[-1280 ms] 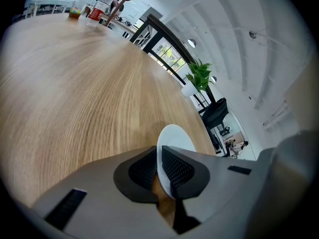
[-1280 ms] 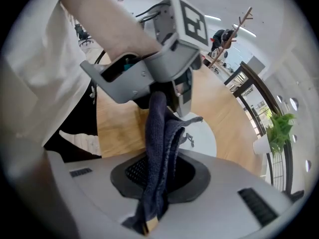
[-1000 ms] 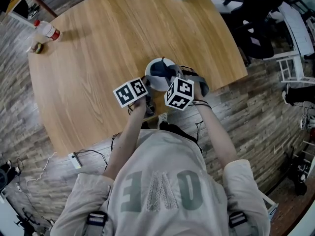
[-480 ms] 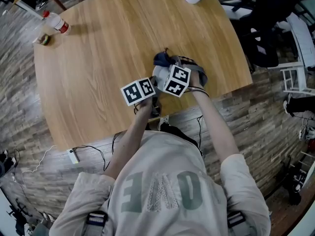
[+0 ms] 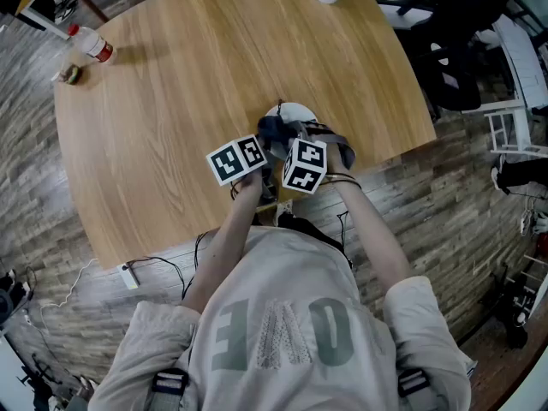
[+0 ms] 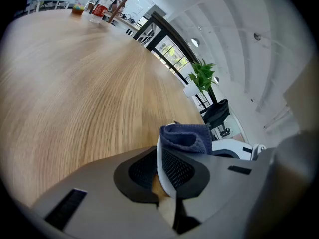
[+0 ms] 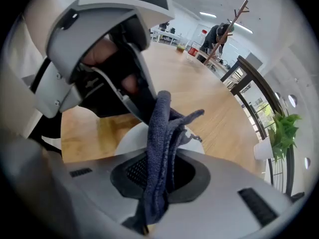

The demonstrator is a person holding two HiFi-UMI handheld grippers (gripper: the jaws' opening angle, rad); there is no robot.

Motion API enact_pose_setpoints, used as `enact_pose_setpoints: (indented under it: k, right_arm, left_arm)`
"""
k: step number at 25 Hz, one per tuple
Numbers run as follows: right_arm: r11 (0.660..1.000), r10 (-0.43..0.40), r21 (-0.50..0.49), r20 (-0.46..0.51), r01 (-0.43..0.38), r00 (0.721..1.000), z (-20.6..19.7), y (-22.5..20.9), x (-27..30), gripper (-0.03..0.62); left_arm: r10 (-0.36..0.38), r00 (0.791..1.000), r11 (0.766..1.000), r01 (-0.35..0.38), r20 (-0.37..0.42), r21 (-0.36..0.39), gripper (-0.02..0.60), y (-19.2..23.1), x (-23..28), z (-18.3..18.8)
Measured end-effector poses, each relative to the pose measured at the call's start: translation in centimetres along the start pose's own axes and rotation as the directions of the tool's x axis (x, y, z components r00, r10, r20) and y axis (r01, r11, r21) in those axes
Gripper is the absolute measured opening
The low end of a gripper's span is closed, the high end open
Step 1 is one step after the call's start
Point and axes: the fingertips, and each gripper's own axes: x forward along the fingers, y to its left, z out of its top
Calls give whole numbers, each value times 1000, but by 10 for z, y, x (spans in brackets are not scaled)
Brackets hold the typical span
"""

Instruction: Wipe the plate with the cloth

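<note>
Plate (image 5: pixel 294 111) at the surface's (image 5: pixel 171 101) near edge, its rim clenched in your left tool (image 6: pixel 160 169). Your right tool (image 7: pixel 158 177) grips the blue cloth (image 7: pixel 162 133), bunched against the plate. Can't tell if the plate touches the surface.

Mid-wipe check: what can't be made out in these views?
Face of the plate: head view, mostly under the cloth; left gripper view shows only its rim.
Where cloth meets plate: right gripper view, hanging cloth hides it.
Label on the bottle: head view, too small.
</note>
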Motion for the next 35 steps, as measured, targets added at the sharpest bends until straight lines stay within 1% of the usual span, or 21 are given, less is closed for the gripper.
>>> enact_pose_setpoints:
  k: [6, 11, 18, 23, 27, 28, 31, 35]
  right_arm:
    - [999, 46, -11, 16, -46, 999, 2, 28, -10, 60]
    - [997, 81, -24, 36, -80, 996, 4, 47, -20, 60]
    - [992, 117, -62, 51, -114, 992, 4, 61, -28, 60]
    - [992, 110, -74, 45, -107, 993, 3, 61, -29, 60]
    - [990, 121, -73, 37, -118, 992, 5, 62, -27, 60]
    - [990, 121, -74, 36, -118, 992, 5, 62, -27, 60]
    - [991, 117, -73, 34, -115, 993, 3, 62, -28, 60]
    - [995, 81, -69, 41, -78, 996, 3, 47, -34, 60]
  left_arm:
    - [1, 1000, 1000, -1, 6, -5, 37, 1, -1, 1]
    - [1, 1000, 1000, -1, 13, -23, 35, 3, -2, 2]
    - [7, 1000, 1000, -7, 16, -20, 37, 3, 0, 2]
    - [10, 1000, 1000, -10, 25, -13, 37, 1, -1, 2]
    - [8, 999, 1000, -8, 44, 3, 37, 1, -3, 3]
    - [6, 999, 1000, -6, 48, 3, 41, 1, -3, 3]
    - [9, 998, 1000, -10, 63, 18, 94, 3, -8, 5]
    - [20, 997, 1000, -22, 79, 20, 107, 11, -20, 7]
